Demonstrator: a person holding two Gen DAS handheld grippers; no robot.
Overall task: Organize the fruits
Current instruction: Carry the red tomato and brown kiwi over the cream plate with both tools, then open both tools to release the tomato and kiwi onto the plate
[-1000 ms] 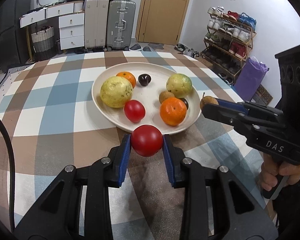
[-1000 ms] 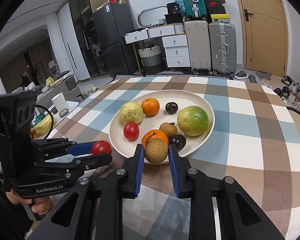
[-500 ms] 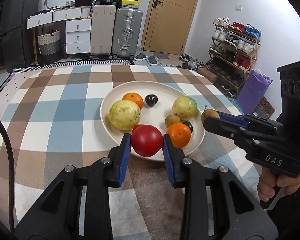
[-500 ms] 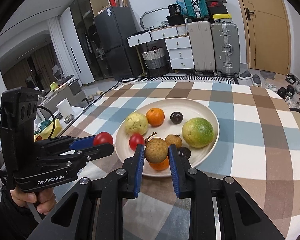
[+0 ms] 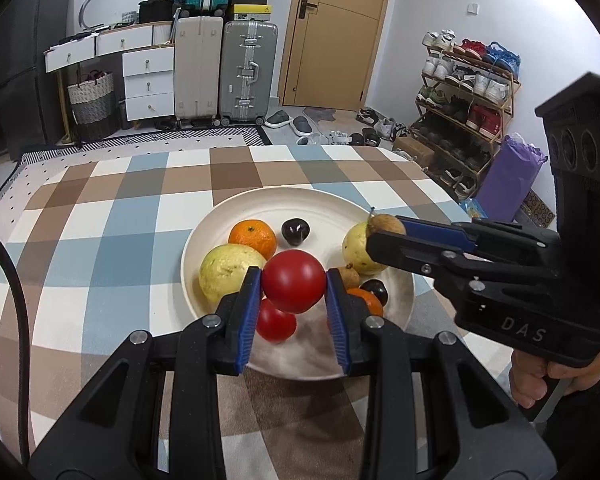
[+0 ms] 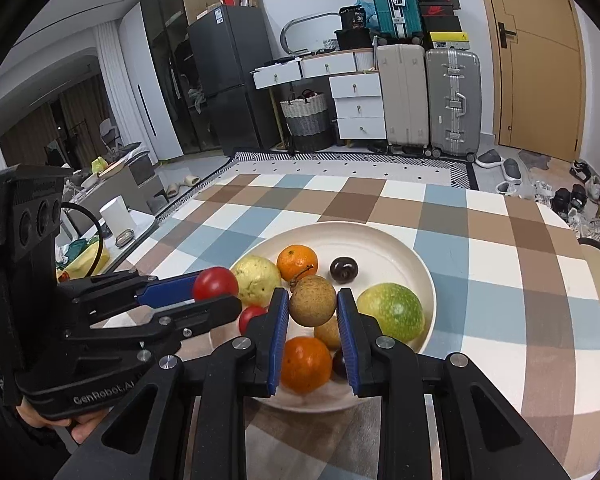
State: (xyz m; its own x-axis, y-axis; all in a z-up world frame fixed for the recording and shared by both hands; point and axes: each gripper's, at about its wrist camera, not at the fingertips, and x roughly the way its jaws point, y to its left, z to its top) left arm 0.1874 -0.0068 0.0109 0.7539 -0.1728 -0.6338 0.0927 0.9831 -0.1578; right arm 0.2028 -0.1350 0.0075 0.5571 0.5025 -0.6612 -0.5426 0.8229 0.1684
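Carrying fruit over the plate [image 5: 204, 240], the left gripper [image 5: 293, 289] clamped a red tomato [image 5: 293, 282], the right gripper [image 6: 313, 305] a brown fruit [image 6: 313, 300]; lowering and release judged next.

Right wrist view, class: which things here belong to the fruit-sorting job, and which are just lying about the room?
Belongs to the job:
- round cream plate of fruit
- red tomato in the left tool
- brown rough-skinned fruit in the right tool
- orange tangerine
- green guava

Just lying about:
- silver hard-shell suitcase
- woven laundry basket
- grey slippers
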